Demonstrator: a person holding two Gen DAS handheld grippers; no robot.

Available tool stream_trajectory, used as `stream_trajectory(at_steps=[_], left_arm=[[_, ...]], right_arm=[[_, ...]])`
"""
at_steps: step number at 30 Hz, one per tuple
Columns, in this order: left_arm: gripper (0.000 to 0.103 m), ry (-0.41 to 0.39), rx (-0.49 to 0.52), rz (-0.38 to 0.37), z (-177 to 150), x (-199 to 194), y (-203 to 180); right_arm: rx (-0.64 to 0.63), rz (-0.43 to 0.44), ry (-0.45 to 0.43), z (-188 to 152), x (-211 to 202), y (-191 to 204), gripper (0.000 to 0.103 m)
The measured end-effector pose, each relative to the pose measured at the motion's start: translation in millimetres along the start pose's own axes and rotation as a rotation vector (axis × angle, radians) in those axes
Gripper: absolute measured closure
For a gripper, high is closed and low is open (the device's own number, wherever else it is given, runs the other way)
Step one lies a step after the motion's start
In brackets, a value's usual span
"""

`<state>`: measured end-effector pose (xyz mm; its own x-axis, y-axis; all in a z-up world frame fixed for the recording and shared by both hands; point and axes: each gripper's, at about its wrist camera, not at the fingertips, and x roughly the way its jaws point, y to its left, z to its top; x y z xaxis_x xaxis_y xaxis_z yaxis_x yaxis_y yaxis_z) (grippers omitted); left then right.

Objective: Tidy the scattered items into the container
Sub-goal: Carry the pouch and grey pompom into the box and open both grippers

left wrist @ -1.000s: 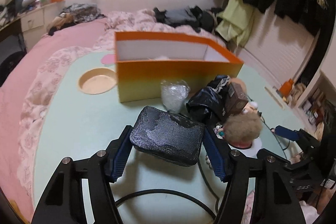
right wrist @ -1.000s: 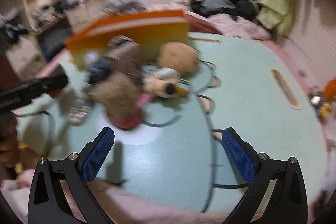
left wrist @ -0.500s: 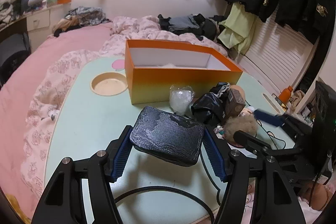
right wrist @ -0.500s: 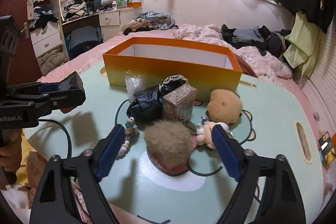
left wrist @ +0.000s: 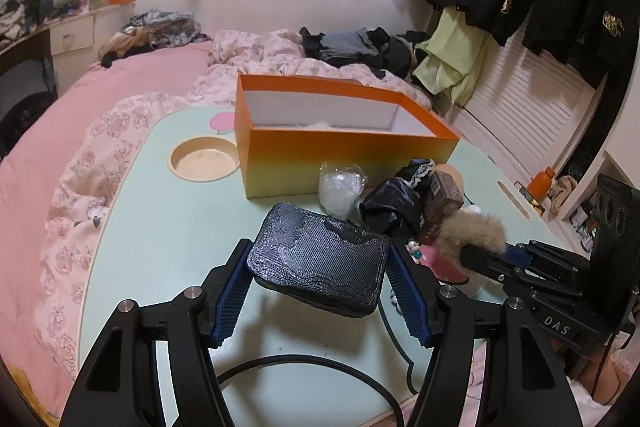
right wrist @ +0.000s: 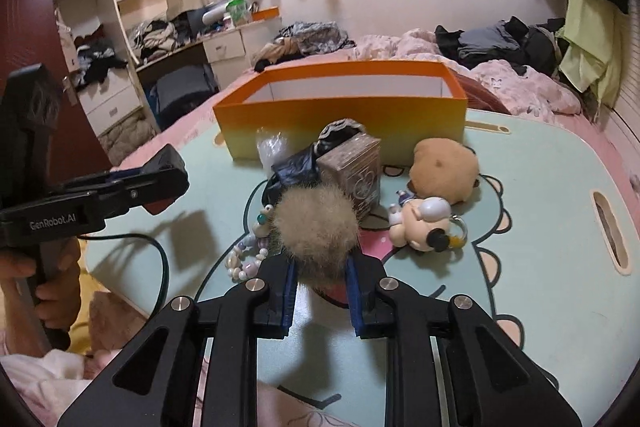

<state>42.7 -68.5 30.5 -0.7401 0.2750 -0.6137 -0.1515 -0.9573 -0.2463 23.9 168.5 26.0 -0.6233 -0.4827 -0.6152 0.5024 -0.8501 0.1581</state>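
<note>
On the mint-green surface [right wrist: 540, 187] the orange box [left wrist: 340, 151] looks nearly empty. The left gripper [left wrist: 320, 279] has its fingers pinching a dark pouch [left wrist: 318, 269]; the right gripper [right wrist: 320, 291] is closing on a fur pompom [right wrist: 316, 227]. Several items remain scattered.

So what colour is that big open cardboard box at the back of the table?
Orange fading to yellow outside, white inside: the big open cardboard box shows best in the left wrist view.

open table [left wrist: 168, 227] left of orange box [left wrist: 344, 163]; clutter heap [right wrist: 340, 179] blocking its front
</note>
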Motion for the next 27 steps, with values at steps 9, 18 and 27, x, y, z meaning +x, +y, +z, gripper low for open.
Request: stream_trajectory(at_steps=[9, 18, 27], left_arm=[[0.037, -0.04, 0.023, 0.006, 24, -5, -6], [0.037, -0.086, 0.029, -0.05, 91, 13, -14], [0.037, 0.036, 0.052, 0.026, 130, 92, -2]], right_arm=[[0.022, 0.009, -0.05, 26, -11, -5, 0.081], [-0.03, -0.087, -0.117, 83, -4, -16, 0.081], [0.017, -0.174, -0.011, 126, 71, -45, 0.08]])
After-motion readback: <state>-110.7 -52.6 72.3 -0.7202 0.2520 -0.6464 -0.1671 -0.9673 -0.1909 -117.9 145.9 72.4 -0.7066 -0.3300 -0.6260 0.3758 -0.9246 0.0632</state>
